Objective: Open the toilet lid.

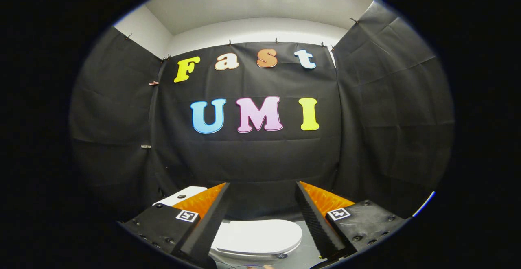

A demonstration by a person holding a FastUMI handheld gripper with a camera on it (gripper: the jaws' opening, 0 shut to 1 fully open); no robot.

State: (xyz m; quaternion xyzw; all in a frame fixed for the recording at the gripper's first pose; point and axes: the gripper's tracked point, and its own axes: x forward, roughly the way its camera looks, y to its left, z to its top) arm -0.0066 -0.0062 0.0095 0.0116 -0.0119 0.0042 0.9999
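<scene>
Toilet lid (257, 236), white, smooth, oval plastic, lying flat and closed over the bowl at the lower centre of the frame, framed between the two fingers and somewhat below them. Gripper (262, 216) held above, fingers spread wide apart, grasping nothing. White cistern top (182, 195) with a dark button peeking out at lower left, behind the left finger. Approach step, by the look of it: lid not yet touched, nothing lifted. Next move likely calls for dropping lower toward the lid's front edge, hooking a fingertip beneath the rim or pinching it, then swinging upward toward the cistern. Bowl hidden under the closed lid; contents impossible to tell. Black cloth wall (252, 163) behind, filling the middle of the frame.
</scene>
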